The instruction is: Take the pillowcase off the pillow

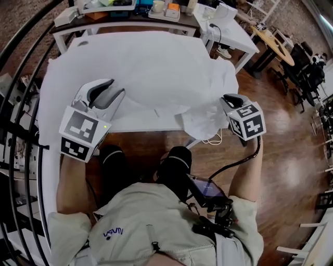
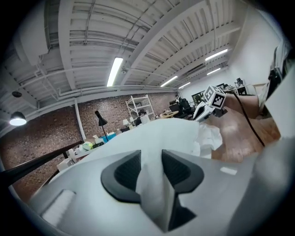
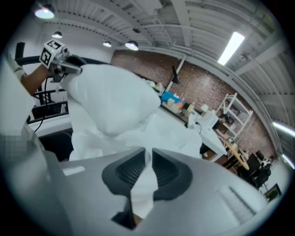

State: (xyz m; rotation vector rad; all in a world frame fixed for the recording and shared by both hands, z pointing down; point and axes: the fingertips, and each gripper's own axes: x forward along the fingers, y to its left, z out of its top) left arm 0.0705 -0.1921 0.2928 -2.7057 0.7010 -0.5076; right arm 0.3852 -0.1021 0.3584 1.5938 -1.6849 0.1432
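A big white pillow in its white pillowcase (image 1: 151, 67) covers most of a white table (image 1: 136, 126). At its near left edge my left gripper (image 1: 111, 89) is shut on a fold of the pillowcase; in the left gripper view the cloth (image 2: 152, 177) runs up between the dark pads (image 2: 125, 171). At the near right corner my right gripper (image 1: 228, 98) is shut on bunched, crumpled pillowcase cloth (image 1: 204, 122). The right gripper view shows a thin strip of fabric (image 3: 144, 182) pinched between the pads (image 3: 165, 171), with the pillow's bulk (image 3: 110, 99) rising beyond.
A black curved railing (image 1: 15, 104) runs along the left. Desks with boxes and small items (image 1: 166, 10) stand behind the table, and a white desk (image 1: 231, 32) at back right. Chairs (image 1: 303, 61) stand on the wood floor to the right. A black cable (image 1: 237, 162) hangs from the right gripper.
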